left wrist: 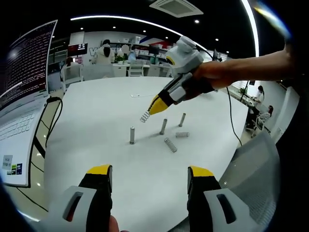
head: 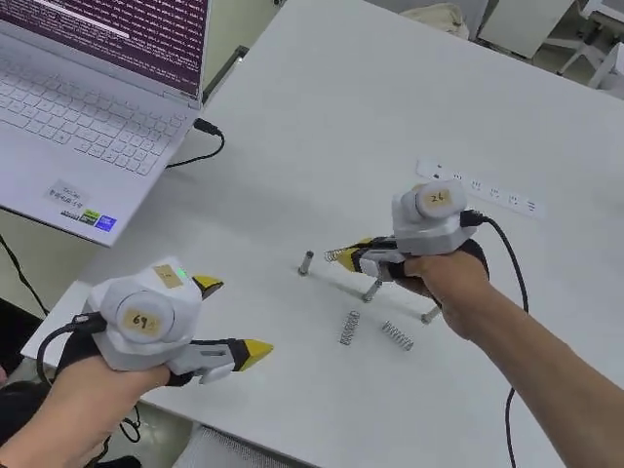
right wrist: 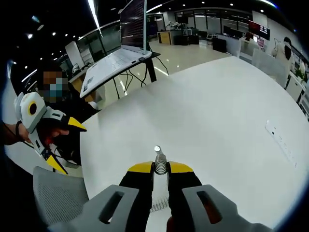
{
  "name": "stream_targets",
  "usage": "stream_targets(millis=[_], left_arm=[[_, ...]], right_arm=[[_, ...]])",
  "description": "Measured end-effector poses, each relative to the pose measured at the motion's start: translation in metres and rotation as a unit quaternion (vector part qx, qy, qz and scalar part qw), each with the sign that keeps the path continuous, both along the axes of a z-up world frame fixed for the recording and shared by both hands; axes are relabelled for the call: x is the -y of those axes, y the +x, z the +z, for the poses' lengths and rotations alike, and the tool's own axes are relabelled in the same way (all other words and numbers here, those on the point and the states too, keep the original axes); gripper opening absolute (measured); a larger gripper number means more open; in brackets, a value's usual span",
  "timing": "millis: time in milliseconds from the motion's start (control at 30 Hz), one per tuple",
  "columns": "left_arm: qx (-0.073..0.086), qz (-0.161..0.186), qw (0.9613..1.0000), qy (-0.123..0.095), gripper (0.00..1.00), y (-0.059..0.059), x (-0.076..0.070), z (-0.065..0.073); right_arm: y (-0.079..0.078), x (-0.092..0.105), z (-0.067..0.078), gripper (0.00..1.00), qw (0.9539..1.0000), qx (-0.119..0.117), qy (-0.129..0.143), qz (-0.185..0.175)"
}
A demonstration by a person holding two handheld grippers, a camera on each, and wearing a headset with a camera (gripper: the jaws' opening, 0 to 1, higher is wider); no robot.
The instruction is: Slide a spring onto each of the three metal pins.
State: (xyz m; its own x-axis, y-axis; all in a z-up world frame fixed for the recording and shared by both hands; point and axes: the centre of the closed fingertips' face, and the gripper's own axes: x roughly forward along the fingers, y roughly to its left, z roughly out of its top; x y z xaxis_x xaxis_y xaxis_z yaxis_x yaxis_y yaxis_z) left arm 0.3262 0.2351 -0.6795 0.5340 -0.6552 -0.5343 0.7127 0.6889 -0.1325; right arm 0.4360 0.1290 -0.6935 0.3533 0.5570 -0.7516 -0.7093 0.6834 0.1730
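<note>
Three short metal pins stand on the white table: one at the left [head: 306, 262], one in the middle [head: 372, 290] and one at the right [head: 430, 314]. My right gripper [head: 348, 257] is shut on a spring [right wrist: 160, 164], holding it just right of the left pin [right wrist: 157, 149]. In the left gripper view that spring [left wrist: 145, 116] hangs from the right gripper's yellow tips above the left pin [left wrist: 132, 135]. Two loose springs [head: 349, 327] [head: 397, 335] lie on the table before the pins. My left gripper [head: 232, 320] stands open near the table's front edge, holding nothing.
An open laptop [head: 68, 127] sits at the far left with a black cable [head: 200, 151] plugged into it. A white power strip [head: 478, 185] lies behind the right gripper. The table's front edge [head: 253, 439] runs close below the left gripper.
</note>
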Motion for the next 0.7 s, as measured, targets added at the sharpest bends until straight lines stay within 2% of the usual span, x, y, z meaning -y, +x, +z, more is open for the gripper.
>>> stream_targets(millis=[300,700], left_arm=[[-0.005,0.000,1.0000,-0.008,0.59,0.002,0.002,-0.001],[-0.006,0.007,0.9999,-0.008,0.59,0.007,-0.004,-0.001]], right_arm=[[0.006,-0.011,-0.010,0.08,0.9998,-0.006,-0.011,0.013],[0.013,-0.019,-0.017,0.08,0.9993,-0.013,-0.020,0.028]])
